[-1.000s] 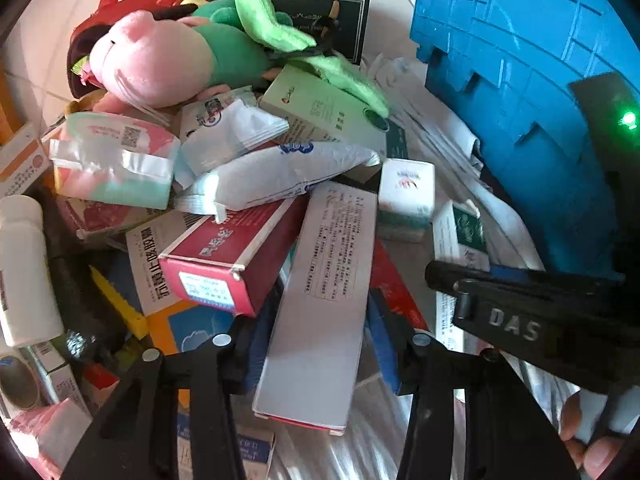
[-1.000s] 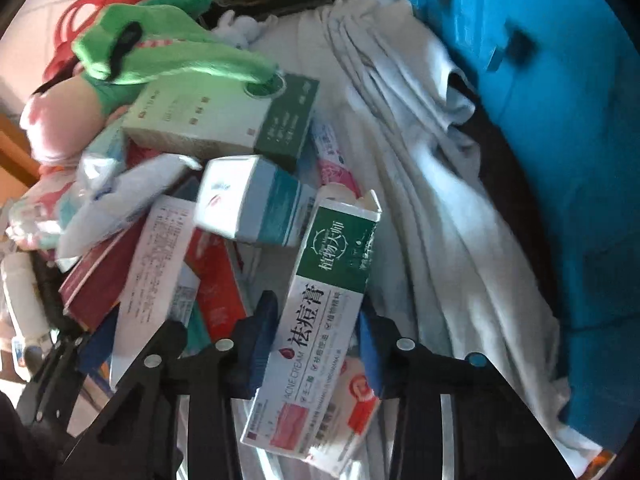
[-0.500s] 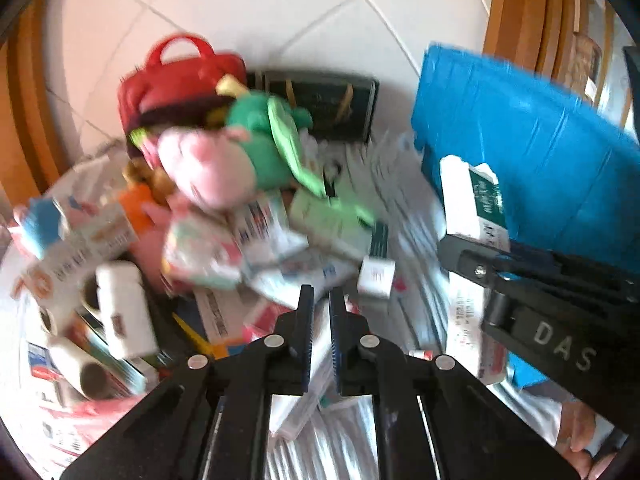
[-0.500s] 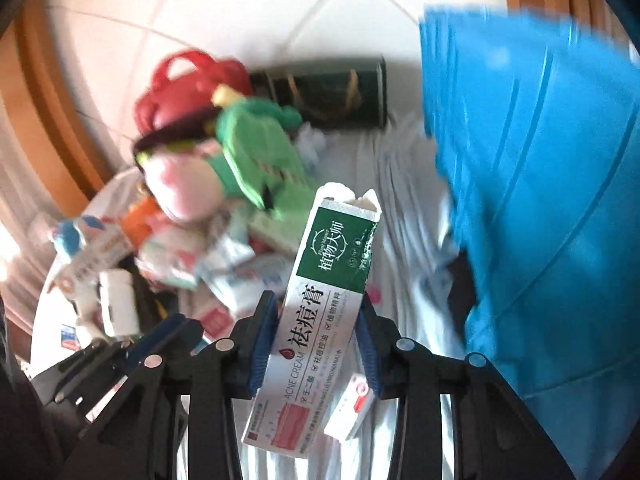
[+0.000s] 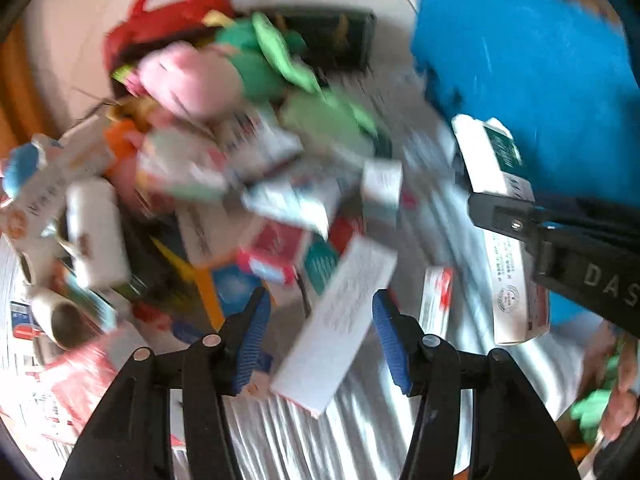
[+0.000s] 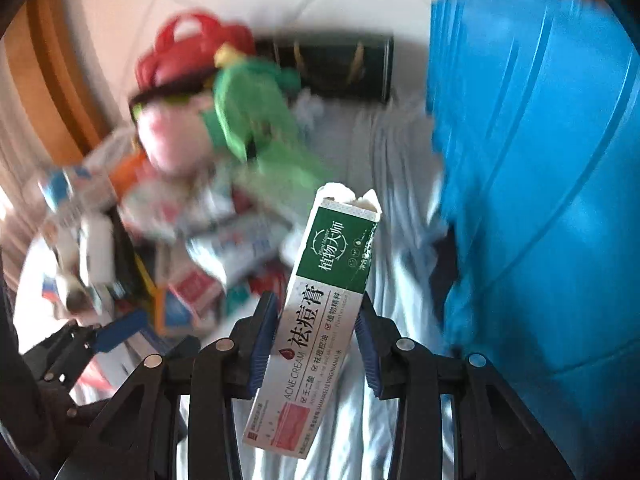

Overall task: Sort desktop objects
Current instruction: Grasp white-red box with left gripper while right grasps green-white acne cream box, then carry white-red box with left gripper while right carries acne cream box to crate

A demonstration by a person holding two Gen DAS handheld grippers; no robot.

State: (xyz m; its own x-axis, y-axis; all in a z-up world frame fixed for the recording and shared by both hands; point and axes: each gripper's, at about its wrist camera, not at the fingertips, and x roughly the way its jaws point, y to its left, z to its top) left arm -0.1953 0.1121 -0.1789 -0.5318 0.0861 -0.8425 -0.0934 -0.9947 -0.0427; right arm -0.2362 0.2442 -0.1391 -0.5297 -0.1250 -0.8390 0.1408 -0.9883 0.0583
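My right gripper (image 6: 316,340) is shut on a green and white acne cream box (image 6: 320,312) and holds it above the grey cloth (image 6: 400,208). The same box (image 5: 500,184) and the right gripper show at the right of the left wrist view. My left gripper (image 5: 320,340) is open, its blue pads on either side of a long white box (image 5: 340,320) that lies on the pile. I cannot tell whether the pads touch it. The pile holds several boxes, packets and a white bottle (image 5: 96,232). Both views are blurred.
A blue bin (image 6: 532,160) stands at the right, also in the left wrist view (image 5: 520,64). A pink and green plush toy (image 5: 224,76), a red bag (image 5: 160,12) and a dark box (image 5: 332,40) lie at the back. Wooden frame edges the left.
My left gripper was open a second ago, shut half a second ago, and is open again around the long white box. My right gripper lifted the acne cream box off the pile.
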